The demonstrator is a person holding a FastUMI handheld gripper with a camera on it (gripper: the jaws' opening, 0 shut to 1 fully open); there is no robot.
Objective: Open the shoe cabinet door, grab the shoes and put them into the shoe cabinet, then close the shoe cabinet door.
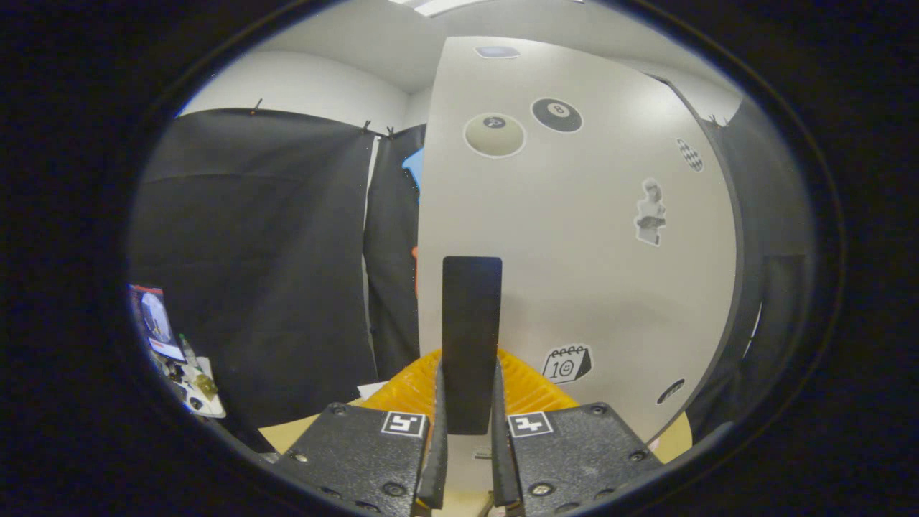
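White sticker-dotted cabinet door (574, 237), black handle (470, 337) between jaws.

The tool (468, 431) pinches the black handle (471, 337) of the cabinet door (574, 237) — both fingers pressing it.

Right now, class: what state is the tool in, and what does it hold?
Tool: closed on the black handle of the white cabinet door, both fingers pressing it.

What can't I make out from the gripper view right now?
- Cabinet interior: hidden behind the white door.
- Handle lower end: covered by the gripper fingers closed on it.
- Orange object: mostly behind the handle and fingers; identity unclear.
- Clutter far off beside the black cloth: too small to identify.
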